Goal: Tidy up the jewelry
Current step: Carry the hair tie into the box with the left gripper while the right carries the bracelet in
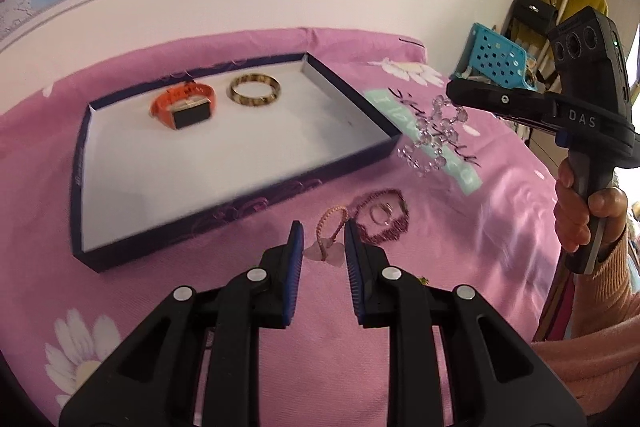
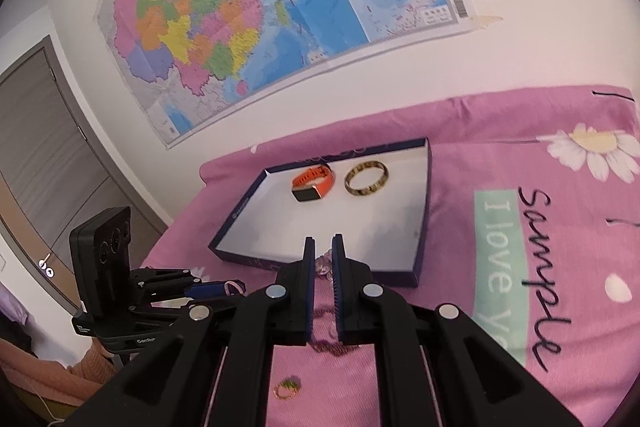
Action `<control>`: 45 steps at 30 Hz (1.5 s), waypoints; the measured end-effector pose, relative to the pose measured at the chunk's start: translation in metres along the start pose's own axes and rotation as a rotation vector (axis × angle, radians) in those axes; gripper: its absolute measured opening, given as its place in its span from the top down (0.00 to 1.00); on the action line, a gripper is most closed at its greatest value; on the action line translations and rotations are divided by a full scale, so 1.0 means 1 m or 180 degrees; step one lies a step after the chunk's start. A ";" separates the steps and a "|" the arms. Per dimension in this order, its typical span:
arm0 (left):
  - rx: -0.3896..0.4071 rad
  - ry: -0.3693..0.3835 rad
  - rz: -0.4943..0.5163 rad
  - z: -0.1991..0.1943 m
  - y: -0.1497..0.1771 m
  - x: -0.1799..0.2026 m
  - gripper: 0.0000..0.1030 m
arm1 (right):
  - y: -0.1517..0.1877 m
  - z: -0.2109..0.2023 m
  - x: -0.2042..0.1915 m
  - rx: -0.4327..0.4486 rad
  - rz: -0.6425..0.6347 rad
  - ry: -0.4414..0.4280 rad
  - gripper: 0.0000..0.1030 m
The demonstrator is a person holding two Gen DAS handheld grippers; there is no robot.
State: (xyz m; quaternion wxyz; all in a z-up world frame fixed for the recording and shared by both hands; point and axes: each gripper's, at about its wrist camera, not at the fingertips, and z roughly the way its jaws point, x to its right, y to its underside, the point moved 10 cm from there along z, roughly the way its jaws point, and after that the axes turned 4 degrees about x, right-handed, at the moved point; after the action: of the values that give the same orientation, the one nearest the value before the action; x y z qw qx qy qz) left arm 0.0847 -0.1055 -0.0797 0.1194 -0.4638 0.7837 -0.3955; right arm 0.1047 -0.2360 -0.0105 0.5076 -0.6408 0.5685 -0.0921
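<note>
Clear crystal beads, a bracelet (image 1: 434,135), dangle from my right gripper (image 1: 454,95), its jaws clamped on the strand above the pink floral bedsheet (image 1: 460,259). My left gripper (image 1: 322,227) is narrowed around a thin pink cord bracelet with petal charms (image 1: 330,233); whether its pads pinch it I cannot tell. Just beyond lies a dark red beaded loop (image 1: 384,215). Farther out, the shallow navy-rimmed white tray (image 1: 224,163) holds an orange smartwatch (image 1: 186,105) and a mottled amber bangle (image 1: 255,90).

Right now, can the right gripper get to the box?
Probably yes. The right gripper, shut on the crystal bracelet, points straight at the box, with nothing between. The box's near half is bare; the watch and bangle sit at its far end.
</note>
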 end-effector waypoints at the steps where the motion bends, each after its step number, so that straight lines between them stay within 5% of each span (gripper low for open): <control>1: 0.0010 -0.0004 -0.0007 -0.001 -0.002 -0.002 0.79 | -0.004 0.002 -0.002 0.0012 -0.0022 -0.0012 0.94; 17: 0.0139 -0.0311 -0.0153 0.003 -0.046 -0.057 0.79 | -0.043 0.048 -0.012 -0.0005 -0.0071 -0.0100 0.94; 45: -0.0181 -0.0541 -0.0337 0.058 -0.061 -0.107 0.79 | -0.055 0.124 0.026 -0.0244 0.0121 0.0120 0.94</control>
State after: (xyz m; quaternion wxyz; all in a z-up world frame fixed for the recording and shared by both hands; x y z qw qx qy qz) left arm 0.2136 -0.0625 -0.0929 0.1511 -0.5397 0.7560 -0.3381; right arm 0.2341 -0.1982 -0.0388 0.4736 -0.6470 0.5932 -0.0726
